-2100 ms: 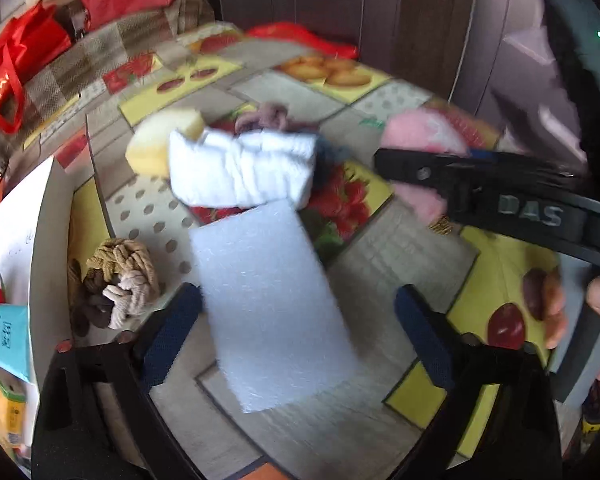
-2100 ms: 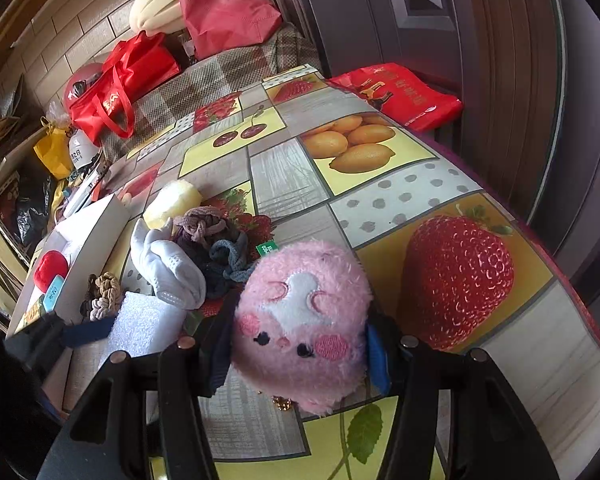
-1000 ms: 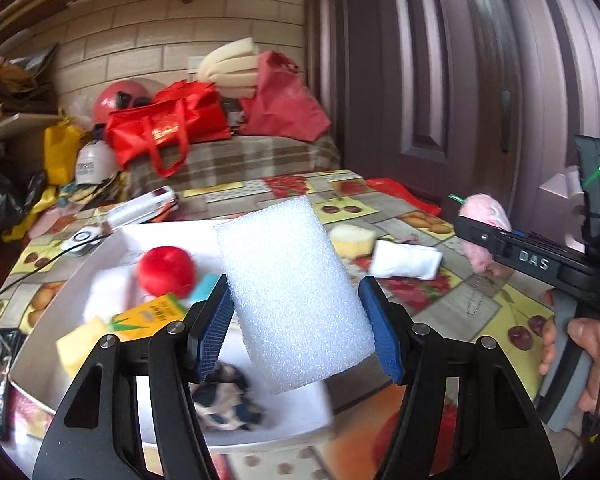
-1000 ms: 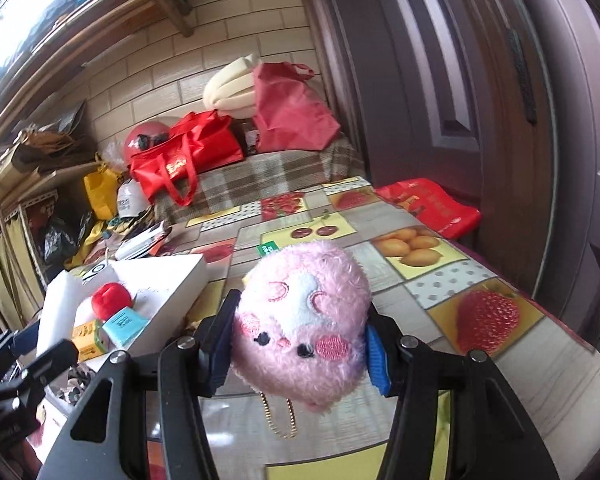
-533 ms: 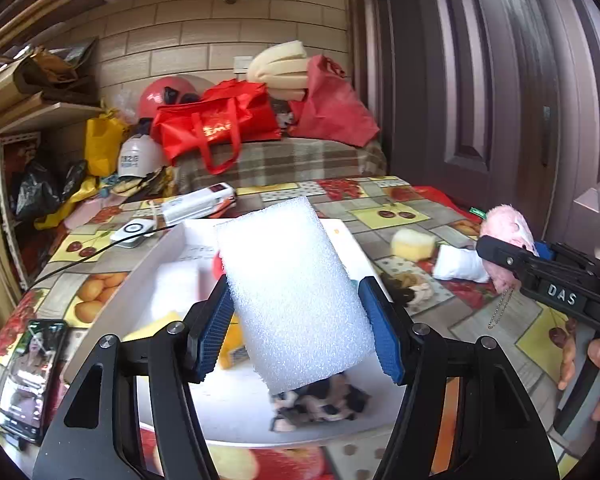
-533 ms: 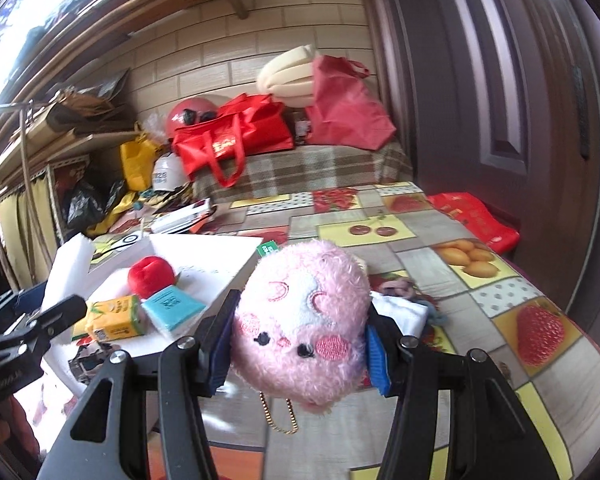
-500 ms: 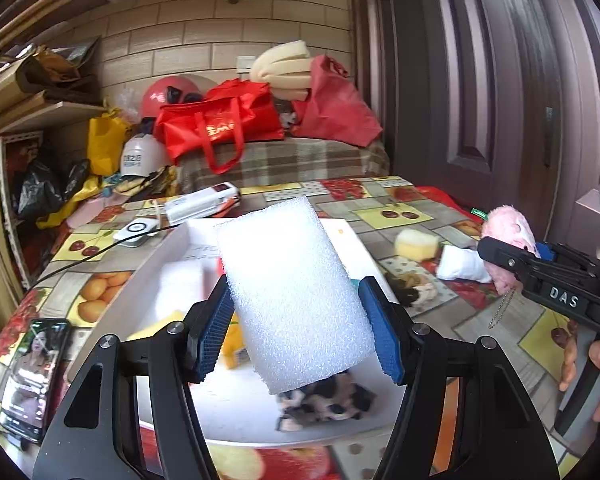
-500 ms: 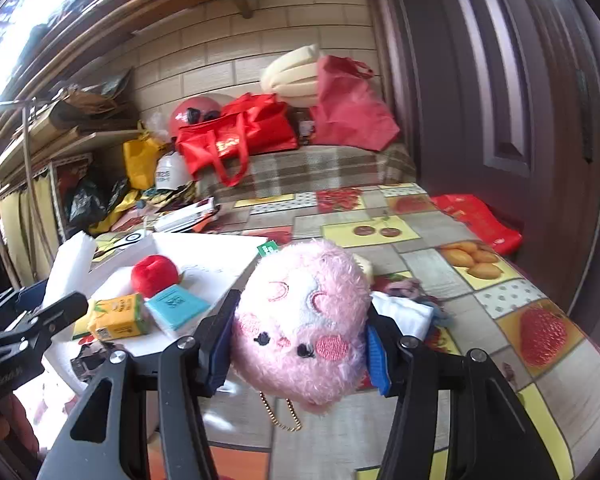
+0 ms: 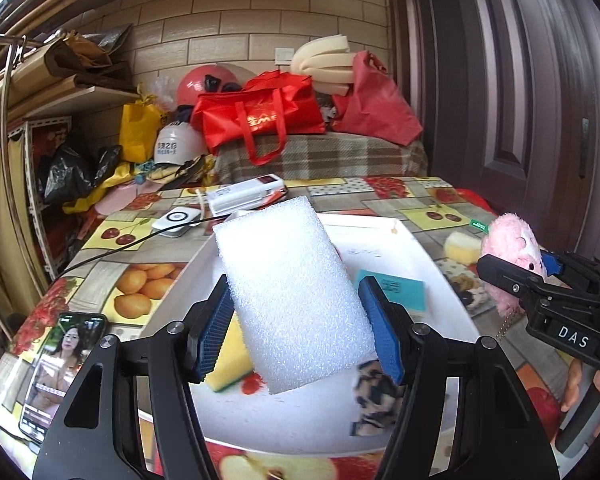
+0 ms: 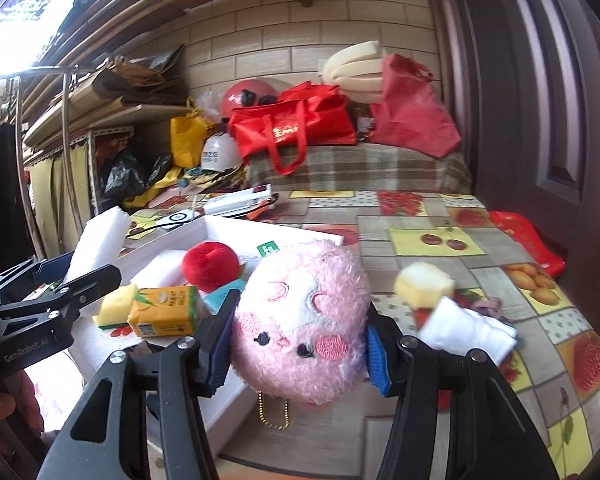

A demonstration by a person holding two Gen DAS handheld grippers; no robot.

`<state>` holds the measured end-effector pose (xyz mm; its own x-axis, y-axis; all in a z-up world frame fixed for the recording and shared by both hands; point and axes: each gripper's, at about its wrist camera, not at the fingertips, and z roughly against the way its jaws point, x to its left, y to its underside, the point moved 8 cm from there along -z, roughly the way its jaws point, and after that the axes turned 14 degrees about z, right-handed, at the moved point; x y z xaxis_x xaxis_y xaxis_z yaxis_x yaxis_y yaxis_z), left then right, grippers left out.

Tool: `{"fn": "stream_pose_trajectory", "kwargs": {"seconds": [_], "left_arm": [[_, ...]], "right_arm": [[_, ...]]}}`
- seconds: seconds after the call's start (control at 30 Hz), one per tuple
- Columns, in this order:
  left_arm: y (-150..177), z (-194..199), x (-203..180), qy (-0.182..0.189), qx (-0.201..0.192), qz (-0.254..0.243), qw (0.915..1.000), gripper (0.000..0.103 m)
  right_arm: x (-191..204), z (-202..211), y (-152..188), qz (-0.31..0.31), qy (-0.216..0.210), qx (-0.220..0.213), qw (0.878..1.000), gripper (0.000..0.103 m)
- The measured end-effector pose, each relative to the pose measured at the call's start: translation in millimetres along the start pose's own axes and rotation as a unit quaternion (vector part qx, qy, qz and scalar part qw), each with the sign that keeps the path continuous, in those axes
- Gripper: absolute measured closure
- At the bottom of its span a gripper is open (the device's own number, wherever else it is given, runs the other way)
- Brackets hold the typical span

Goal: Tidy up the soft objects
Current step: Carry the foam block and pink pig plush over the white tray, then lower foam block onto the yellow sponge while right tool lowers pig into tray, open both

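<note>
**Both grippers loaded, held over the white tray region**

Left gripper (image 9: 296,322): blue pads pressed against the two long sides of a white foam block (image 9: 292,296). Block is tilted, upper end leaning away from the camera, lower corner hanging over the tray interior. It sits clear of the tray floor; no contact seen.

Right gripper (image 10: 300,344): jaws pinching a pink plush toy (image 10: 300,320) from both sides, face toward the camera, a small gold chain dangling beneath. The plush hangs just beside the near right edge of the white tray (image 10: 236,236), above the tablecloth rather than inside the rim.

Tray contents, right wrist view: red plush ball (image 10: 210,266), orange juice carton (image 10: 164,310), yellow sponge (image 10: 116,304), teal card (image 9: 392,290), white foam slab under the ball. Left wrist view adds a leopard-print scrunchie (image 9: 376,400) near the front rim. Bare tray floor shows at the far right corner and along the front edge between the scrunchie and the sponge.

Outside the tray, on the fruit-print tablecloth (image 10: 440,216): a yellow-white sponge (image 10: 422,284) and a folded white cloth (image 10: 464,330), touching each other, well apart from the tray. A phone (image 9: 60,364) lies near the table's left edge; a white charger puck (image 9: 178,218) with black cable sits behind the tray.
</note>
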<state>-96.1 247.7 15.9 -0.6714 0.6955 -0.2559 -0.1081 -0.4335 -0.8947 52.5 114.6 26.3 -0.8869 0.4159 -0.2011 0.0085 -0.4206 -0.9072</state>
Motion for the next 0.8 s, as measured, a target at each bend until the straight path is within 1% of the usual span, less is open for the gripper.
{"fn": "stream_pose_trajectory", "kwargs": {"seconds": [0.3,0.8], "left_arm": [[-10.5,-16.2,35.1,-0.032,0.003,0.039,0.9987,0.039],[-12.9,-23.2,37.3,-0.037,0.005,0.036,0.9987,0.039]], "right_arm": [[23.3,-24.8,-12.8,0.019,-0.025,0.005,0.999,0.048],[35.9,-39.4,-21.5,0.033,-0.034,0.005,0.999,0.048]]}}
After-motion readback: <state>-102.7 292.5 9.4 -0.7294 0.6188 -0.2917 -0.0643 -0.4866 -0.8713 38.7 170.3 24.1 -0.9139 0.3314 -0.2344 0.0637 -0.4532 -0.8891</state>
